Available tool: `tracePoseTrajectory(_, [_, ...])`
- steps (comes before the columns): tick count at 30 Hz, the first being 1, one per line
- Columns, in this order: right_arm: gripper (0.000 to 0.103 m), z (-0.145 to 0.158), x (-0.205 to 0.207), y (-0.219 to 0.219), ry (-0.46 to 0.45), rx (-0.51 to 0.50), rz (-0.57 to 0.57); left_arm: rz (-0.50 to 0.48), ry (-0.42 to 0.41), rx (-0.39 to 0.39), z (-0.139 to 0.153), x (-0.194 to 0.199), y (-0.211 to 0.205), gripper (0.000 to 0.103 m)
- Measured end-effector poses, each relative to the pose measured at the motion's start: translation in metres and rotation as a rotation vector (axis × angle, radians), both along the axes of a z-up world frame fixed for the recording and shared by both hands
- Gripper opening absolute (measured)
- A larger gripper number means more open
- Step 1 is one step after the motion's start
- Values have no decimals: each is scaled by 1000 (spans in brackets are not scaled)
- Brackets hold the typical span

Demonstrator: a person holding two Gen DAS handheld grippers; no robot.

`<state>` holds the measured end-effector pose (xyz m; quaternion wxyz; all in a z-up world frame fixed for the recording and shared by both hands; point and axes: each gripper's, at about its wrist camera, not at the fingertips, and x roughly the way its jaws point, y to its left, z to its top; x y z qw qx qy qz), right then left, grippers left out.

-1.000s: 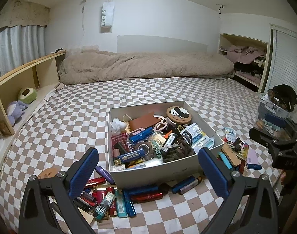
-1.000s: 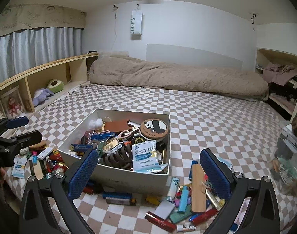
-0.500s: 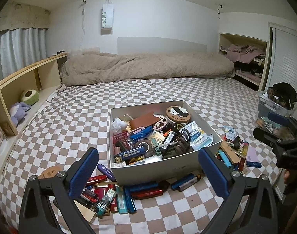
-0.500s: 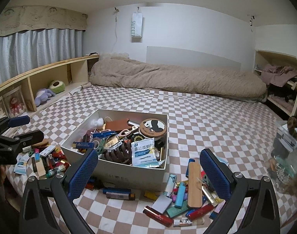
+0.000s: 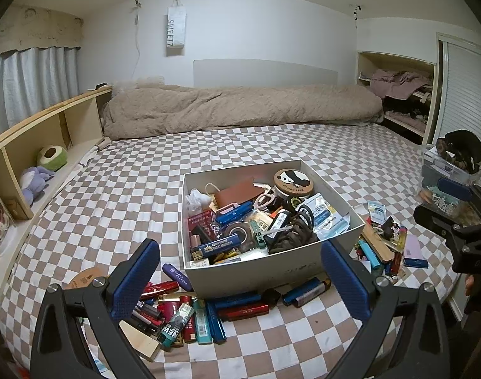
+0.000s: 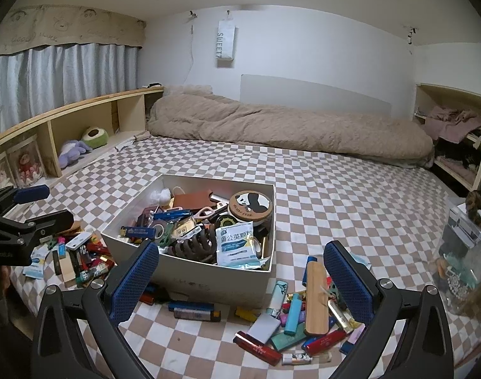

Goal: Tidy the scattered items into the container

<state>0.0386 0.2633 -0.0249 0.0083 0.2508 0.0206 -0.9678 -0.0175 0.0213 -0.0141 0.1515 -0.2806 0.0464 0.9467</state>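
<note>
Box (image 5: pixel 272 265) sits on the checked bed (image 5: pixel 120 189), crammed with small things, seen from my left tongs (image 5: pixel 239 276), whose blue pads (image 5: pixel 136 279) stand wide apart with nothing between them. Lighters (image 5: pixel 190 315) lie scattered just before the box's near wall and by its right side, where my right tongs (image 5: pixel 442 205) show at the edge. From my right tongs (image 6: pixel 240 279), jaws also spread and empty, the box (image 6: pixel 209 281) lies ahead, a panda tin (image 6: pixel 251 203) inside it at the back. A wooden strip (image 6: pixel 316 300) rests among lighters (image 6: pixel 292 317) on the right; my left tongs (image 6: pixel 35 205) hang at the far left.
</note>
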Motion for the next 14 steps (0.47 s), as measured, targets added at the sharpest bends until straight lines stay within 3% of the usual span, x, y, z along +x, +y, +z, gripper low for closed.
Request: tracePoseTrajectory(14, [103, -2, -2, -3, -6, -2, 6, -23, -13, 13, -2, 1, 1, 103])
